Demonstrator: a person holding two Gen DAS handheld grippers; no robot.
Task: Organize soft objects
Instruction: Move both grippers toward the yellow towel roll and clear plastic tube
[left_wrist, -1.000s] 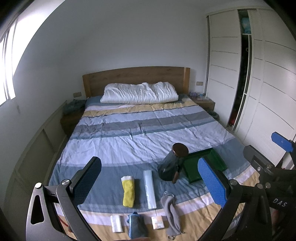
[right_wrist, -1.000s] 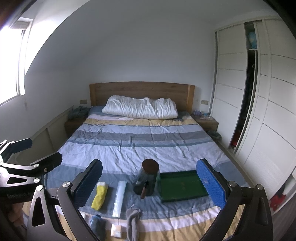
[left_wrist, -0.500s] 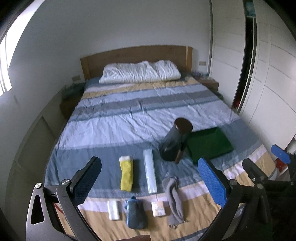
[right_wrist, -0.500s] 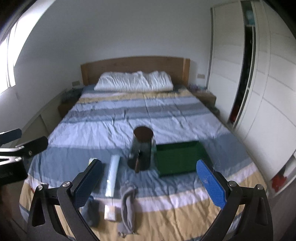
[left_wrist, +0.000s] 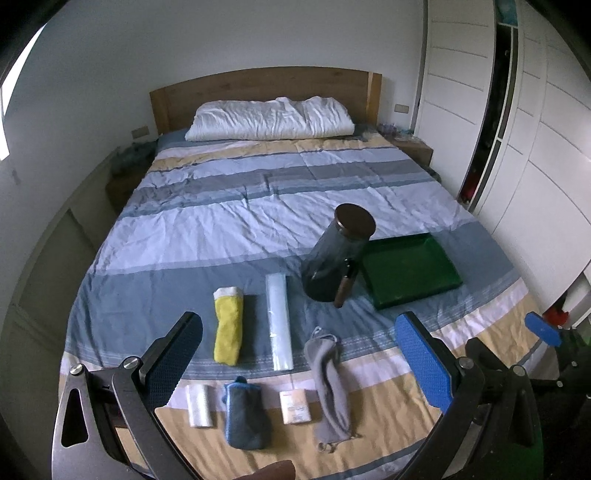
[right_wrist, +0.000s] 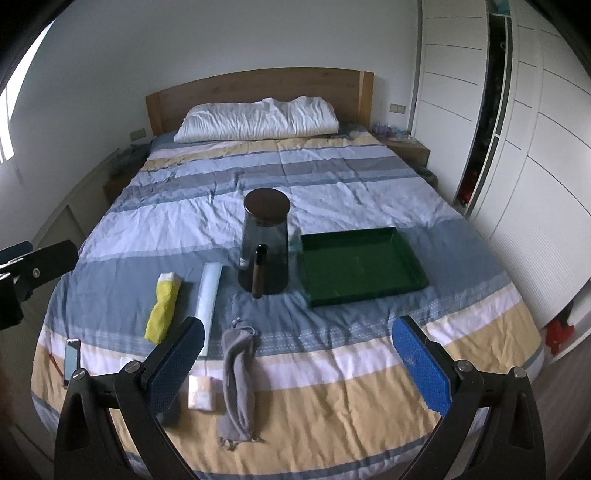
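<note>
Both claws wide open, nothing held: left claw (left_wrist: 299, 360) above blue pouch (left_wrist: 243, 417); right claw (right_wrist: 295, 363) over grey sock (right_wrist: 238, 384), green tray (right_wrist: 362, 266) ahead on bed (right_wrist: 332, 177).

Duvet (left_wrist: 258, 206) blue, grey, white, tan stripes; yellow cloth (left_wrist: 228, 328), grey pouch (left_wrist: 327, 373), navy pouch (left_wrist: 243, 417) between pads; green tray (right_wrist: 360, 264), brown-lidded smoky jar (right_wrist: 266, 240) beyond

A bedroom in a home. Straight ahead of the claw lies a double bed (left_wrist: 280, 206) under a striped duvet in blue, white and tan, with a wooden headboard (left_wrist: 258, 90) and a white pillow (left_wrist: 271, 120) at its far end. Low bedside tables (left_wrist: 413, 149) flank the headboard. Beyond the claw's right side, white sliding wardrobe doors (left_wrist: 535, 147) line the wall.
</note>
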